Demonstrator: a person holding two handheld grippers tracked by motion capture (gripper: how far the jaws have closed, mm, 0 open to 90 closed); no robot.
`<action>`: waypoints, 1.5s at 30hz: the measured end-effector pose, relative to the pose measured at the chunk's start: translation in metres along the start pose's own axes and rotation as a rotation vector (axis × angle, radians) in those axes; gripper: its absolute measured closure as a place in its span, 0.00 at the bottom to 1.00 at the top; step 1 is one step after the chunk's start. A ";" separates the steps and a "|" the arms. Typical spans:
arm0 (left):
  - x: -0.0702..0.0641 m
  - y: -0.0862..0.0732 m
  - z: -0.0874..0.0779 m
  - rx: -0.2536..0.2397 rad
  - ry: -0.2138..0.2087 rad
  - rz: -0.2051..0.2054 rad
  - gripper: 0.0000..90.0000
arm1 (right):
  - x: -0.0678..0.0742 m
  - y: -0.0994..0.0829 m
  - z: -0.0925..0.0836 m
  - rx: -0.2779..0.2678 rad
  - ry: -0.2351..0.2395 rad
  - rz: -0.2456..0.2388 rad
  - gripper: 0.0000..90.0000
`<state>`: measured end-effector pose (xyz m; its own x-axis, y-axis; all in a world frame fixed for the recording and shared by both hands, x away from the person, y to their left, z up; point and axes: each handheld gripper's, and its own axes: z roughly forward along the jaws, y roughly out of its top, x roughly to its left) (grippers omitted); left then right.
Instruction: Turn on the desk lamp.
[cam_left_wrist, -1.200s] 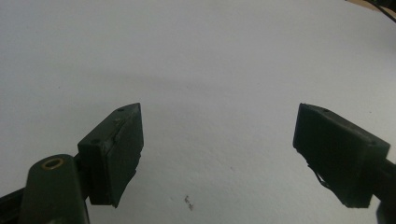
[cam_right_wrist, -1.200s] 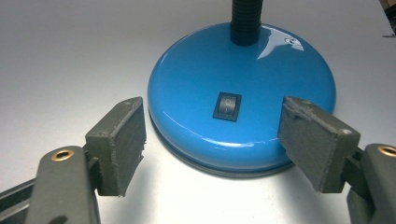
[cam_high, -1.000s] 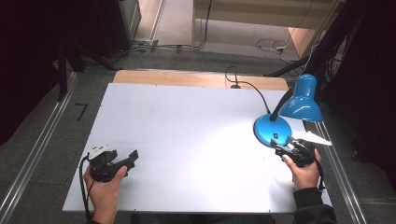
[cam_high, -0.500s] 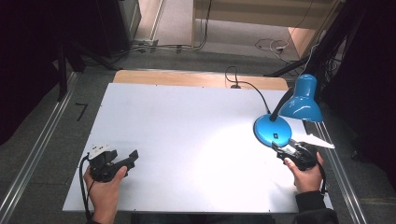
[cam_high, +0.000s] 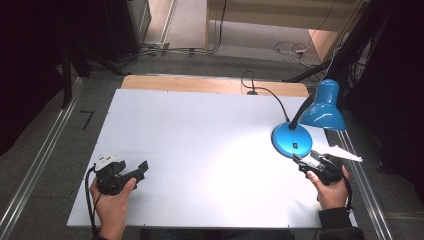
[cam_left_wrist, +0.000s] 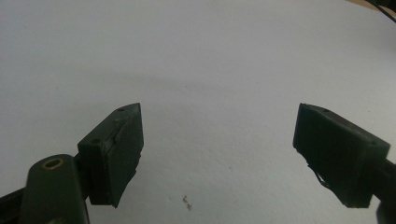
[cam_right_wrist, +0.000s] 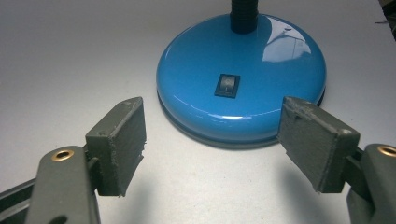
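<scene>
Just short of the lamp base (cam_right_wrist: 240, 79), right gripper (cam_right_wrist: 212, 144) jaws spread wide, seemingly untouching.

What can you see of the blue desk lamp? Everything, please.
The blue desk lamp stands upright at the right side of the white table. Glossy round domed base, metal by its look, with a small black rocker switch on top. A black flexible neck rises to a blue shade that faces down; a bright patch lies on the table beside it. A black cord runs back from it. The right gripper, open, sits just short of the base, apart from it.
</scene>
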<state>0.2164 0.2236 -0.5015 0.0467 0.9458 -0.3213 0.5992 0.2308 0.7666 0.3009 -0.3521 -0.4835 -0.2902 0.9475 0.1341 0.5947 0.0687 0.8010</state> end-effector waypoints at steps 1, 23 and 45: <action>0.000 0.000 0.000 0.000 0.000 0.000 0.19 | 0.000 0.000 -0.001 0.000 0.001 0.001 0.25; 0.000 0.000 0.000 0.001 0.001 0.001 0.19 | 0.002 -0.006 -0.012 0.011 0.000 -0.015 0.25; 0.000 0.000 0.000 0.000 0.002 0.001 0.19 | -0.002 -0.014 -0.024 0.012 -0.008 -0.013 0.25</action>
<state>0.2162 0.2233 -0.5014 0.0461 0.9465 -0.3193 0.5992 0.2295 0.7670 0.2752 -0.3629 -0.4811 -0.2922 0.9489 0.1190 0.5997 0.0849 0.7957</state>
